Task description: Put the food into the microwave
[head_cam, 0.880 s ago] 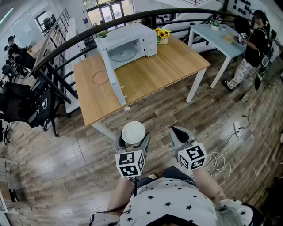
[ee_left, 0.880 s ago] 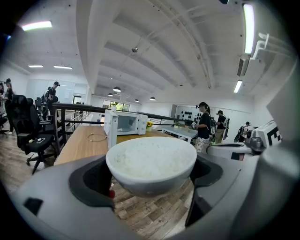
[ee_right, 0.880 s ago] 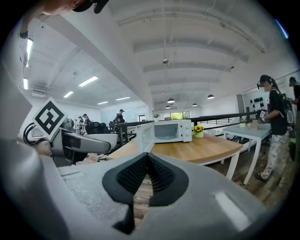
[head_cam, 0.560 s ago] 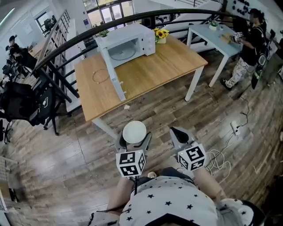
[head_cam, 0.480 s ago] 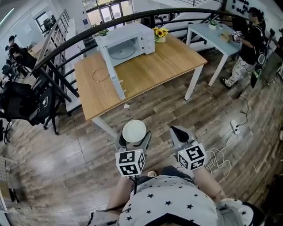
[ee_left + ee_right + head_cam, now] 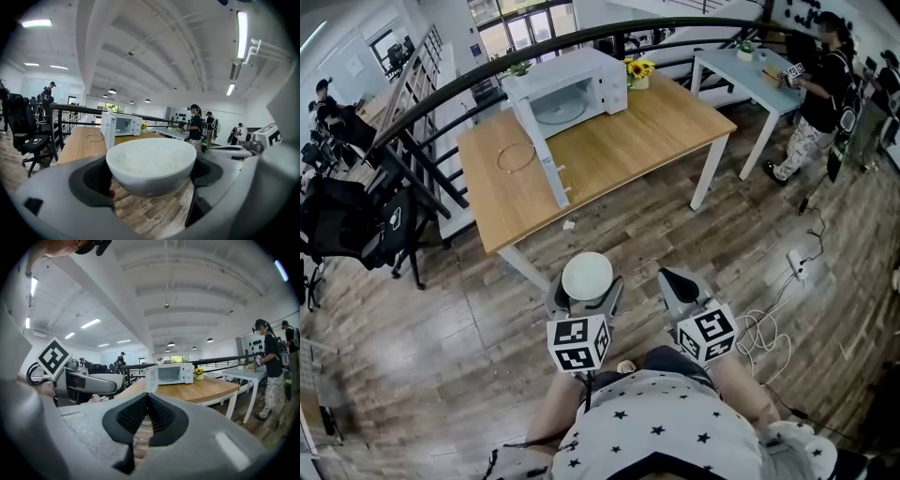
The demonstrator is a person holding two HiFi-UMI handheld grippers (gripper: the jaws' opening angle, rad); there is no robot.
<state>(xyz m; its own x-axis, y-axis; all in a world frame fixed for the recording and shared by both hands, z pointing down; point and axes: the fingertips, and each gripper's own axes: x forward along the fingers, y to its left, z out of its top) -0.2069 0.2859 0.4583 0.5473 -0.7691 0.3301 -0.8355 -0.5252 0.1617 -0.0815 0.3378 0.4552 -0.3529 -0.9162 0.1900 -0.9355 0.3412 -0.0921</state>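
Observation:
A white bowl of rice (image 6: 587, 276) sits between the jaws of my left gripper (image 6: 586, 287), which is shut on its sides. In the left gripper view the bowl (image 6: 151, 164) fills the gap between the wide-spread jaws of the left gripper (image 6: 151, 180). My right gripper (image 6: 673, 278) is beside it, shut and empty, and in its own view the right gripper (image 6: 147, 398) has its pads meeting. The white microwave (image 6: 567, 94) stands at the far side of the wooden table (image 6: 628, 150) with its door (image 6: 547, 169) swung open. Both grippers hang over the floor, short of the table's near edge.
A thin ring (image 6: 516, 156) lies on the table left of the microwave, and a pot of sunflowers (image 6: 641, 73) stands to its right. A person (image 6: 814, 89) stands at a pale table (image 6: 741, 67) at the far right. Black chairs and bags (image 6: 356, 225) crowd the left. Cables (image 6: 769, 330) lie on the floor.
Both grippers keep their places and the left still holds the bowl. The view has drifted slightly, and the person at the far table has shifted a little left.

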